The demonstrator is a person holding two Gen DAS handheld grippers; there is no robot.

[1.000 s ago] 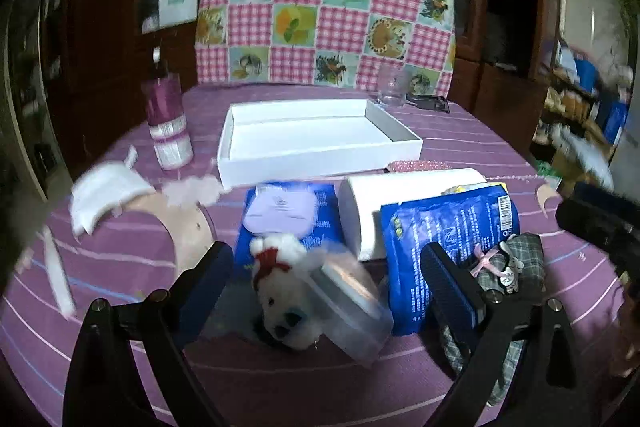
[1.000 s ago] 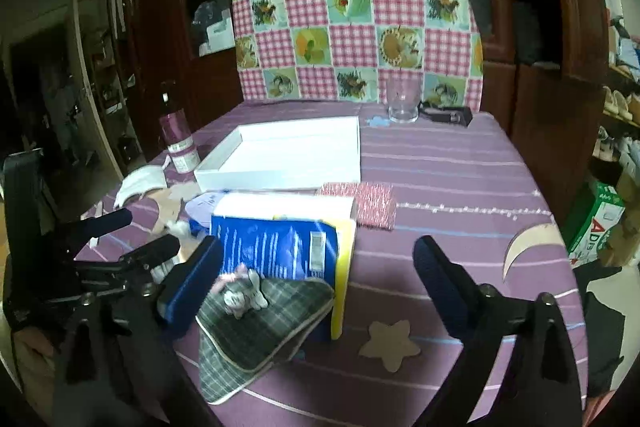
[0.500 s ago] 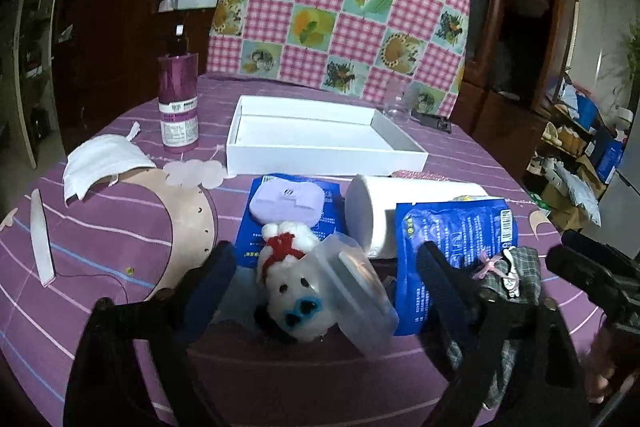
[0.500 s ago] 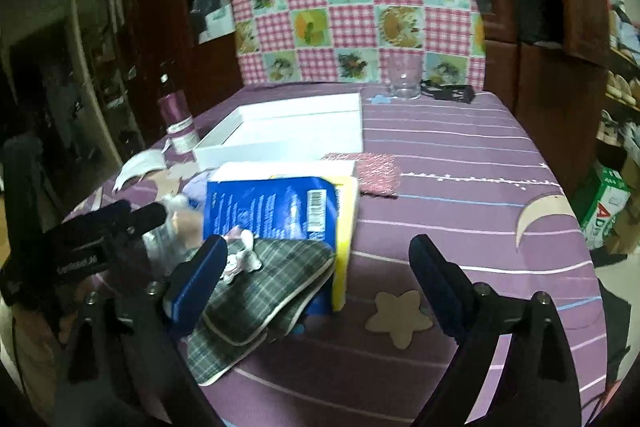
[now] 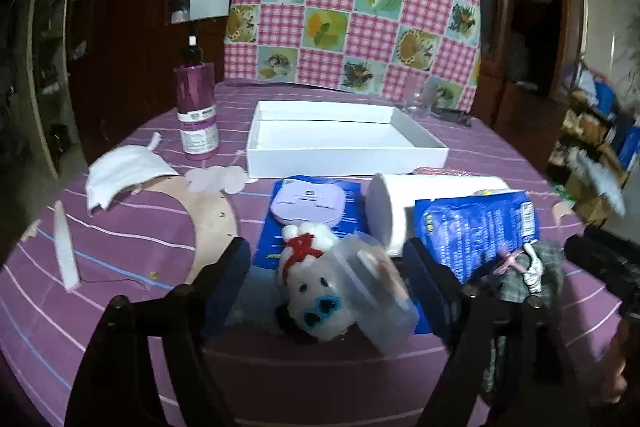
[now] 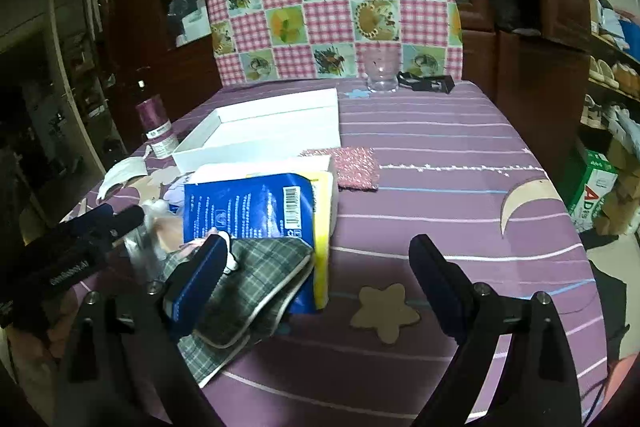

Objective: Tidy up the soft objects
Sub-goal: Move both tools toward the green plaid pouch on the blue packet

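Plush dog [image 5: 320,279], white w/ red bow, lies directly between the left tool's [image 5: 328,279] jaws, half under a clear plastic tub [image 5: 372,291]. Jaws have just been closing in on it but pads aren't on it yet, so the left tool's released, nothing gripped. Right tool [image 6: 316,271] is released too, spread wide over bare bench [image 6: 440,131]; plaid pouch [image 6: 256,279] sits by its left pad, apparently not pinched. Beyond the left tool: blue wipes pack [image 5: 316,215] w/ lilac lid, white roll [image 5: 432,195], blue bag [image 5: 476,231], then the white box [image 5: 344,143], which is empty. Face mask [image 5: 124,171] lies far left.

Progress, as I read it: basically at start. Nothing's boxed; dog, pouch, packs, mask all left to sort, assuming the box is the destination.
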